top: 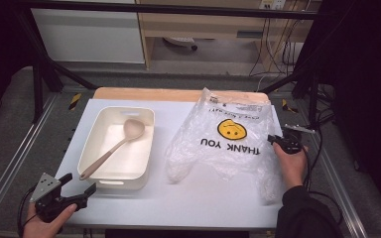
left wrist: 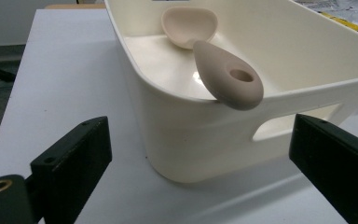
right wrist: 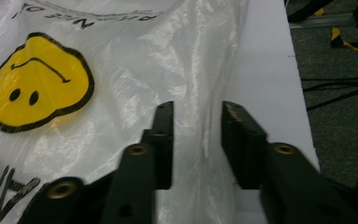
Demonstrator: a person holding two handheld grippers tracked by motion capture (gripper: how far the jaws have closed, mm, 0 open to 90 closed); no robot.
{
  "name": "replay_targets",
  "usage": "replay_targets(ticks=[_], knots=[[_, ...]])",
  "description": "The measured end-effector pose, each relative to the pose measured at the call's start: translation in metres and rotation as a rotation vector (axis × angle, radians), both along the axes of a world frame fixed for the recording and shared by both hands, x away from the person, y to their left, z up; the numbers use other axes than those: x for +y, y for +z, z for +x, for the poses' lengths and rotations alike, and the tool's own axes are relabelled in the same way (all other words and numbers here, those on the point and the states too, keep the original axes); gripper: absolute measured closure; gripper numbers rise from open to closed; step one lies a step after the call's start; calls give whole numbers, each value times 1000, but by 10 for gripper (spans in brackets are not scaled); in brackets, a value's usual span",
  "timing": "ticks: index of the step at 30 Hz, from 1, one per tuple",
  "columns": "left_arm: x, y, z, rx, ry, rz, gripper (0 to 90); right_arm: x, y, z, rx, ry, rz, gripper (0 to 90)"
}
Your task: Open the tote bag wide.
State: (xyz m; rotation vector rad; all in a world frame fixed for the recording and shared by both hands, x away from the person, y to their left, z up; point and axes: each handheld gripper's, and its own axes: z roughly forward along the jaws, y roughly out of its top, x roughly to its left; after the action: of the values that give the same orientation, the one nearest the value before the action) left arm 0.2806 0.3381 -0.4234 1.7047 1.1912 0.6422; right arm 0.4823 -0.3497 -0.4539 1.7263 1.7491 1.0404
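Note:
A clear plastic bag point(top: 218, 144) printed with a yellow smiley and "THANK YOU" lies crumpled on the right half of the white table point(top: 203, 198). My right gripper point(top: 272, 140) is at the bag's right edge. In the right gripper view the right gripper point(right wrist: 196, 130) is open, with a narrow gap between its jaws and a fold of the bag point(right wrist: 144, 60) running through that gap. A cream tub point(top: 92, 148) on the left holds a beige spoon point(top: 124, 141), whose handle end rests on the near rim. My left gripper point(top: 82, 182) stands wide open just short of the tub's near left corner.
In the left gripper view the spoon point(left wrist: 226, 77) handle, with a hole in its end, sticks out over the tub point(left wrist: 191, 140) rim above a cut-out handle. A wooden strip point(top: 144, 94) runs along the table's far edge. Metal frame rails flank both sides, and cables trail off right.

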Motion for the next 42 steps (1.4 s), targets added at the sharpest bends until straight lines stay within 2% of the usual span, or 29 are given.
replay_targets(ticks=[1,2,3,4,7,9,10,11,14,17,18,26,42], knots=[[0,0,0,-1,0,0,55,1,2,-2,-3,12,-17,562],[0,0,0,-2,1,0,55,1,2,-2,-3,12,-17,562],[0,0,0,-4,3,1,55,5,8,-7,-4,25,-43,418],[0,0,0,-4,3,1,55,5,8,-7,-4,25,-43,418],[0,1,-1,-5,4,2,55,14,21,-17,-23,54,-83,299],[0,1,-1,-5,4,5,55,25,30,-29,-60,94,-121,219],[0,1,-1,-6,5,4,55,25,30,-29,-60,94,-121,219],[0,1,-1,-6,5,5,55,35,33,-37,-65,131,-140,178],[1,1,-1,-7,3,6,55,47,33,-45,-71,164,-148,153],[1,1,-1,-7,1,7,55,74,35,-57,-54,248,-158,114],[0,1,-1,-7,1,7,55,74,35,-57,-54,248,-158,114],[1,2,-2,-11,-2,6,55,128,37,-72,-45,398,-140,100],[1,2,-2,-15,-4,3,55,227,26,-93,-15,662,-163,85]])
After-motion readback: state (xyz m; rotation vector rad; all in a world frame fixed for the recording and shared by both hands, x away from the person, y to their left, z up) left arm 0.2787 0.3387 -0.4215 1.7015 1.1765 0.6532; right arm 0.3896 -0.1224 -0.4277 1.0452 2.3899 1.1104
